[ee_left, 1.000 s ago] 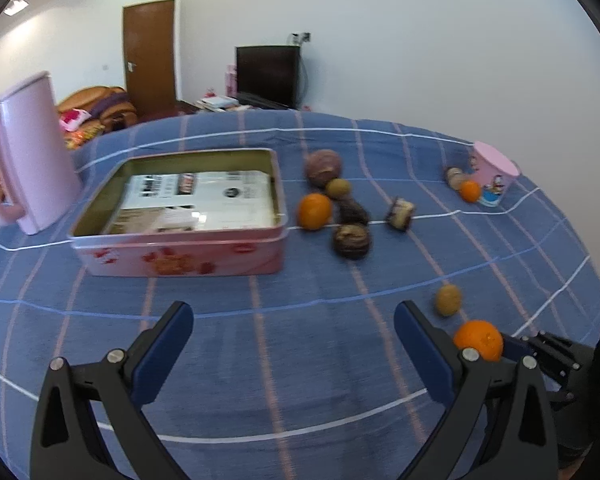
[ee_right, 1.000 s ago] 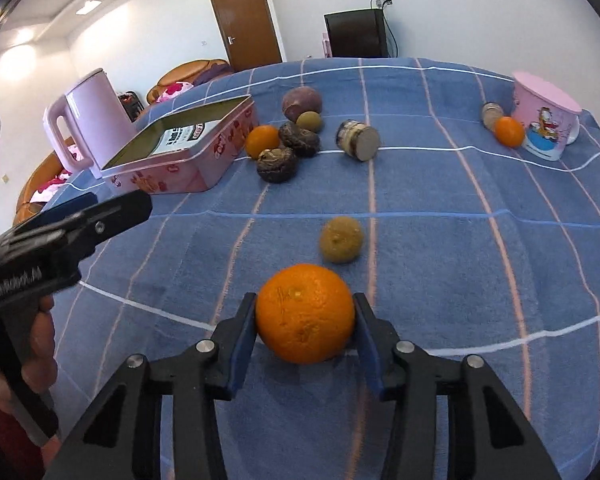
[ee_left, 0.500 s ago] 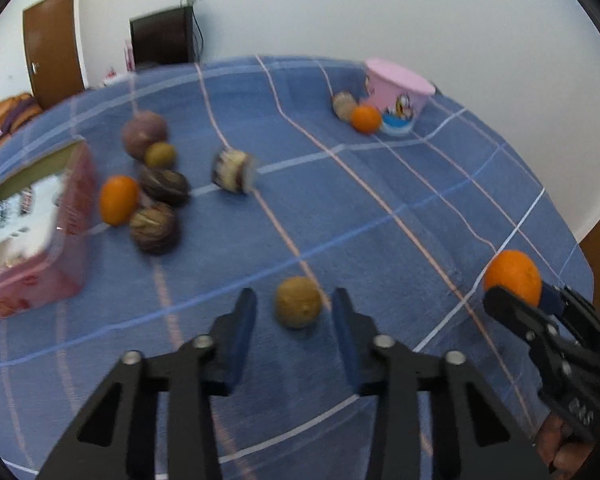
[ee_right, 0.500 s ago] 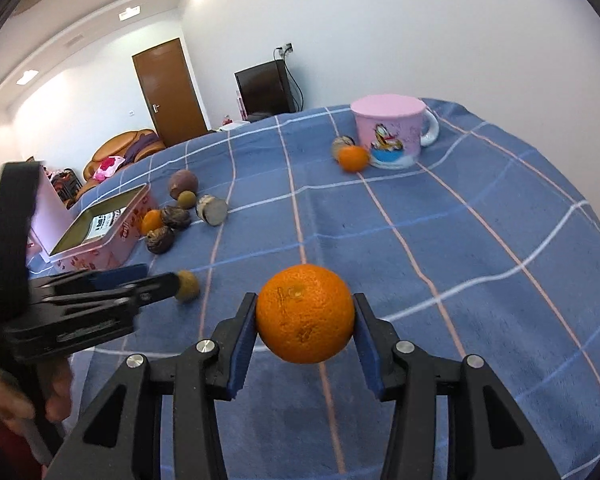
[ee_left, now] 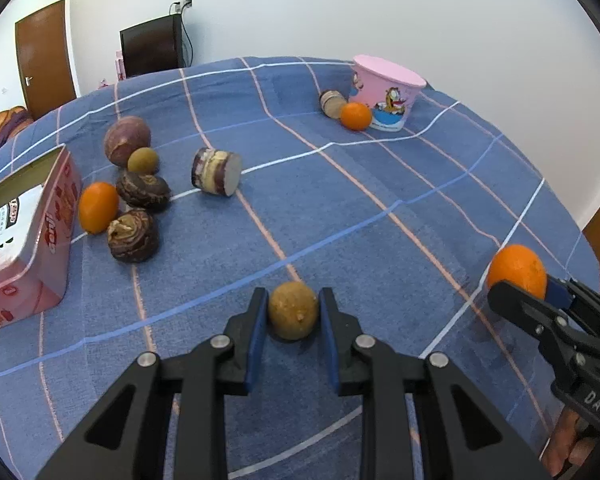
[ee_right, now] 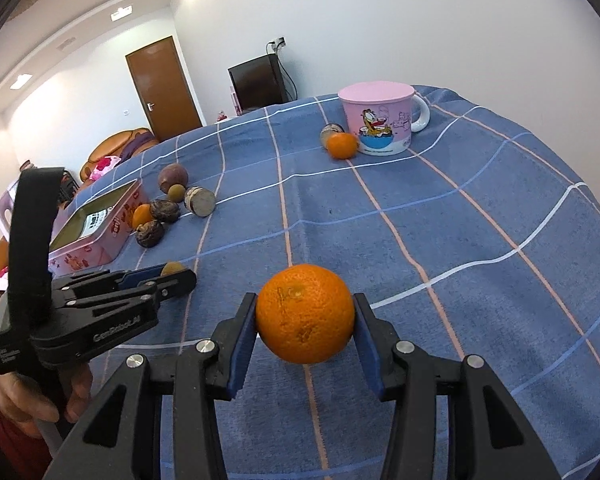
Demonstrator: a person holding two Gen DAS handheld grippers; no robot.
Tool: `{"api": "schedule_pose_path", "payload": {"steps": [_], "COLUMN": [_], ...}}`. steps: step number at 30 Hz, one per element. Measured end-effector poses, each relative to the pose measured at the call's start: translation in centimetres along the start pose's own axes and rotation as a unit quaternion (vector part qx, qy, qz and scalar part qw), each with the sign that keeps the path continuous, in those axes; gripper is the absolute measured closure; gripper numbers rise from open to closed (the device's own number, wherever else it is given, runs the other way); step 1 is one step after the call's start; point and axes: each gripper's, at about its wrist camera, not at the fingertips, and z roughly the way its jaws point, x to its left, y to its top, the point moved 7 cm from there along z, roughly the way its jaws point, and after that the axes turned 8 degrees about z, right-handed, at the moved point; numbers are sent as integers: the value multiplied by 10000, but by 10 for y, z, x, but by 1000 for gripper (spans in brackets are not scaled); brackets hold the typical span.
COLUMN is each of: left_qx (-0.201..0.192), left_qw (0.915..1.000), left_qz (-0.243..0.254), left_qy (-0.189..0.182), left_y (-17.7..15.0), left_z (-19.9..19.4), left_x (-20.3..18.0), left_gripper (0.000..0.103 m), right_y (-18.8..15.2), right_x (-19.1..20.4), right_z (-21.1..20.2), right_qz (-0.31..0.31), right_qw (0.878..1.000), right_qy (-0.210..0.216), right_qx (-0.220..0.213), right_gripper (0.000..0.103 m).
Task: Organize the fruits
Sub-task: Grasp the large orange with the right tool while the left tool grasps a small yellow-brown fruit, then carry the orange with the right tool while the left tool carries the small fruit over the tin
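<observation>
left gripper [ee_left: 293,316] squeezed a small bumpy brown fruit [ee_left: 293,315], right gripper [ee_right: 305,322] squeezed a round dimpled orange [ee_right: 305,314], mug handle [ee_right: 422,114] showed only from the right

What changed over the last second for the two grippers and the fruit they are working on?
The left gripper swung right from facing the tin, moved onto the small brown fruit and closed on it. The right gripper lifted its orange off the cloth. Its grip stayed the same; the other fruits by the pink tin and mug stayed put.
</observation>
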Motion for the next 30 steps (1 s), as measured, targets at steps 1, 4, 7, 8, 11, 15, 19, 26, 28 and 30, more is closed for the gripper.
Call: {"api": "schedule_pose_path", "payload": {"steps": [1, 4, 7, 8, 11, 15, 19, 26, 28, 30], "left_qx": [-77, -368, -587, -613, -646, -703, -778, -805, -789, -774], "left_qw": [10000, 9992, 9978, 9975, 9953, 9916, 9854, 9762, 9742, 9724], "left_qz": [17, 110, 145, 123, 8, -258, -422, -802, -928, -1038], "left_qy": [-4, 92, 256, 317, 720, 1054, 1455, 1850, 1898, 1942], "left_y": [2, 11, 19, 20, 21, 19, 16, 5, 0, -4], "left_z": [-3, -19, -35, -39, -46, -55, -65, -73, -75, -76], "left_x": [2, 11, 29, 37, 70, 116, 161, 221, 234, 244], "left_gripper": [76, 76, 76, 76, 76, 76, 76, 76, 76, 76], "right_y": [2, 9, 16, 19, 25, 29, 36, 46, 47, 47], "right_x": [1, 7, 17, 22, 41, 77, 119, 198, 211, 227], "right_z": [-1, -6, -8, -8, -5, 3, 11, 31, 37, 46], "right_qz": [-11, -94, -133, -150, -189, -302, -455, -791, -835, -839], "right_qw": [10000, 9998, 9996, 9996, 9993, 9989, 9975, 9921, 9915, 9910], "right_qy": [-23, -115, -129, -121, -64, 107, 321, 749, 791, 879], "right_qx": [-16, -134, -207, -229, -306, -350, -434, -625, -613, -563], "right_gripper": [55, 55, 55, 55, 55, 55, 55, 54, 54, 54]}}
